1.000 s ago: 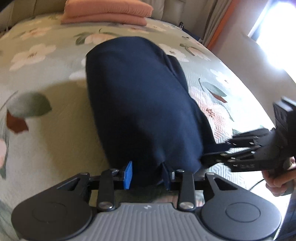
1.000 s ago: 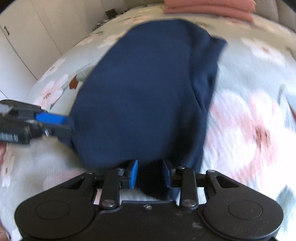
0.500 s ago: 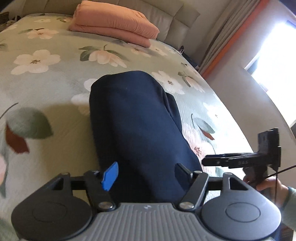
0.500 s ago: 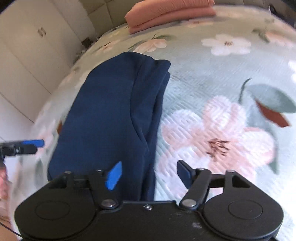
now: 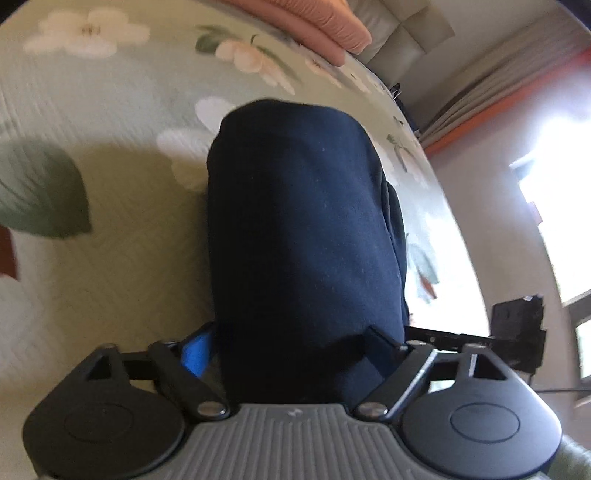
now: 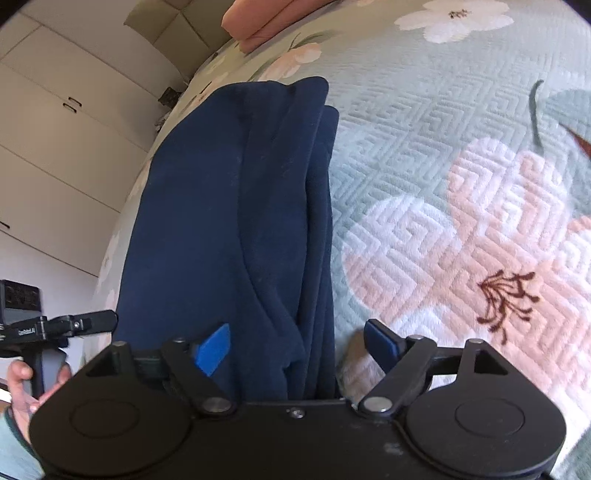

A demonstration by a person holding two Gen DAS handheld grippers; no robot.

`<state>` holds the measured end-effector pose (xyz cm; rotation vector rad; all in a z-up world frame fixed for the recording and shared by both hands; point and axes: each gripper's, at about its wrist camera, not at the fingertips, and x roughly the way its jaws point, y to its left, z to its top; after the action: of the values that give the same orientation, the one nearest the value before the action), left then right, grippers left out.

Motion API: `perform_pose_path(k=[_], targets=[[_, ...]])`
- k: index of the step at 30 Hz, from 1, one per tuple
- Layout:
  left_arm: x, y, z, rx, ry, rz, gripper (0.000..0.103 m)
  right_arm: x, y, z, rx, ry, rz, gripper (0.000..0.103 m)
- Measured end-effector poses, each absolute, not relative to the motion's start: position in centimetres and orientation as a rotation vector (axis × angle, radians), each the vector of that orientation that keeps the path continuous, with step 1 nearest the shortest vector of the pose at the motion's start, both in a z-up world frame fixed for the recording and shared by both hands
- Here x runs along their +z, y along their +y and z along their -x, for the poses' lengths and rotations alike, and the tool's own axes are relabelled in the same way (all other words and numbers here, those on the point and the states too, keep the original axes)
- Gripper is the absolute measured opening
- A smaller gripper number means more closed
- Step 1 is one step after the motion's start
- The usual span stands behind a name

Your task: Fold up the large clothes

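Navy folded garment (image 5: pixel 303 236), one, two open tools, one peach blanket stack (image 5: pixel 317 26)

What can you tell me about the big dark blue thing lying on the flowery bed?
The dark blue garment is a soft, thick-looking cloth, folded into a long, narrow bundle. It lies flat on the flowery bedspread. Along one side you can see several stacked layers and a curved seam. Its near end sits between the wide-open jaws of the left tool, and its layered edge between those of the right tool; neither squeezes it. Both tools' jaws have just been opening.
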<state>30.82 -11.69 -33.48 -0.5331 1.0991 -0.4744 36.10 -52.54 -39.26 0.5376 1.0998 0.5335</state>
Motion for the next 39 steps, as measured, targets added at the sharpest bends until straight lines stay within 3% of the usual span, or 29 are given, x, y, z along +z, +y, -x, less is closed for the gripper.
perform_pose_path(k=[6,10,11,13,16,19,33,39], targets=[[-36.7,-11.5,-32.4,-0.521,1.132,0.690,0.098,-40.2,-52.1,-37.1,0.628,1.087,-0.641,0.103],[-37.5,-11.9,-32.6,-0.528,1.117,0.718,0.097,-40.6,-50.9,-37.2,0.678,1.077,-0.650,0.098],[-37.4,-12.1,-32.4,-0.536,1.101,0.706,0.091,-40.6,-50.6,-37.1,0.678,1.067,-0.638,0.096],[-36.8,-12.3,-31.9,-0.546,1.072,0.653,0.081,-40.2,-50.4,-36.7,0.680,1.051,-0.624,0.079],[-36.3,-11.7,-31.0,-0.563,1.029,0.667,0.070,-39.0,-50.0,-35.6,0.685,1.007,-0.580,0.069],[-35.2,-11.3,-29.9,-0.603,0.975,0.684,0.062,-37.2,-49.1,-34.7,0.695,0.969,-0.548,0.065],[-27.0,-3.1,-15.4,-0.664,0.890,0.615,0.061,-28.9,-41.1,-21.1,0.801,0.904,-0.500,0.065],[-26.8,1.2,-8.5,-0.637,0.923,0.637,0.062,-28.1,-35.9,-14.3,0.794,0.947,-0.481,0.065]])
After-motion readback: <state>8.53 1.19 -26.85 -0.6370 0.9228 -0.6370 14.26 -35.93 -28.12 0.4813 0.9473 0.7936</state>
